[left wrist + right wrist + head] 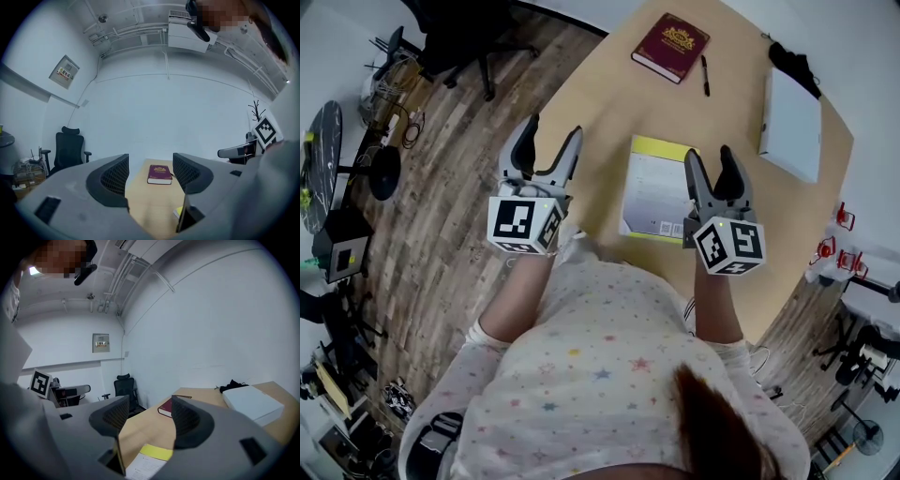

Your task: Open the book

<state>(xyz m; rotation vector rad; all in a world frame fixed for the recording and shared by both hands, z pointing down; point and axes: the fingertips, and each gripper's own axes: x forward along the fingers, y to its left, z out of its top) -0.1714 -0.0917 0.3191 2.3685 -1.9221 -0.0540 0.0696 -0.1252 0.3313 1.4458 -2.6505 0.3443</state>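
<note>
Two claws we hold released, empty: left claw (pixel 554 128), right claw (pixel 710 155). One closed maroon hardcover book (pixel 670 47) lies upper centre on the rounded wooden worktop (pixel 609 103), beside one pen (pixel 705 75).

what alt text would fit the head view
Seen from above, a person holds the left gripper and right gripper, both open and empty, at a tan table. A closed red book lies at the far edge beside a pen; a yellow-topped pad lies near the right gripper.

Maroon book (pixel 670 47) — gold emblem, seemingly hardbound — lies closed and flat, far across the table (pixel 600 103).
</note>
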